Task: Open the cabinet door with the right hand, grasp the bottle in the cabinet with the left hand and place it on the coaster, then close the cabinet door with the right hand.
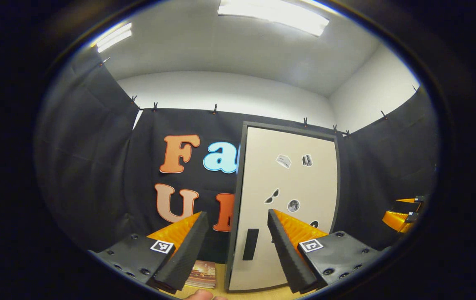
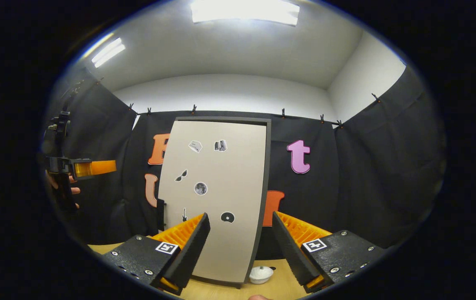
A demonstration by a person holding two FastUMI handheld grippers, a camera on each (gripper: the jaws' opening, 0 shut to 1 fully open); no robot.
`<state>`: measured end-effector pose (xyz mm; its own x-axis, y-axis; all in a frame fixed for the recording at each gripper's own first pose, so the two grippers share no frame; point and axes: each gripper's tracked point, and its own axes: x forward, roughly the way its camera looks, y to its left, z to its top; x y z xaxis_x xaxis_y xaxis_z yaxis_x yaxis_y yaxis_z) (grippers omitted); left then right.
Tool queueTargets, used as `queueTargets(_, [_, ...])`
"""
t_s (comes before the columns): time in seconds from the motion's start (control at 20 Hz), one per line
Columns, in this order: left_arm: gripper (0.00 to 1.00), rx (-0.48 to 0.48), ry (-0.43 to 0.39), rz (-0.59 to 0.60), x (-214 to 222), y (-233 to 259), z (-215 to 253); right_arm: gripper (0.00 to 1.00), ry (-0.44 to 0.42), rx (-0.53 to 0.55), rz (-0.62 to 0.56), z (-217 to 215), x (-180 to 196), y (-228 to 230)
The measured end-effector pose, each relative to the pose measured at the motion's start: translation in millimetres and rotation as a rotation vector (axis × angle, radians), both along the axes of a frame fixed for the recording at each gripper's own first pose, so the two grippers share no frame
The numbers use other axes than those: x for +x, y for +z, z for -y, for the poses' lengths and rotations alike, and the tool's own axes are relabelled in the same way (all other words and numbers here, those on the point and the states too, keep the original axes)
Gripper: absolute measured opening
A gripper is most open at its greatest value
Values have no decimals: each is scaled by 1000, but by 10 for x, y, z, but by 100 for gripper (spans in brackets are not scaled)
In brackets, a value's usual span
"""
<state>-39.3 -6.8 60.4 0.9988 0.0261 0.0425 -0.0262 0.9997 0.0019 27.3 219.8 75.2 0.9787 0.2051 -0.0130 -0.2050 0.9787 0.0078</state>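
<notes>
Both grippers hang spread and empty before the cabinet: right gripper (image 2: 240,237), left gripper (image 1: 238,233). Its door (image 2: 217,196) is shut, so the bottle sits hidden inside. That panel looks stiff and light; I judge the dark handle (image 1: 250,244) at its lower left edge is where to hook. A book (image 1: 201,273) lies left of the cabinet, a small white dish (image 2: 260,274) by its right foot.
</notes>
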Motion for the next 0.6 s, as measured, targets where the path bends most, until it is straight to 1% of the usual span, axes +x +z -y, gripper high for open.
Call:
queueTargets(0.05, [96,-8,-8,7,16,47,1,93,0,3,3,-25,-16,25])
queueTargets(0.1, [92,-9,-9,15,15,104,-22,93,-3,4,4,-34,-16,43])
queueTargets(0.15, [94,-4,-2,26,-5,169,-80,93,-9,0,8,-27,-24,73])
queueTargets(0.3, [94,8,0,53,-45,280,-158,94,-21,-28,16,-33,-13,121])
queueTargets(0.4, [94,16,20,61,-81,338,-276,94,-32,-43,12,-31,5,172])
queueTargets(0.5, [94,7,36,61,-113,366,-399,94,-43,-57,11,-29,16,219])
queueTargets(0.6, [94,-19,27,62,-147,407,-465,94,-44,-59,23,-68,18,294])
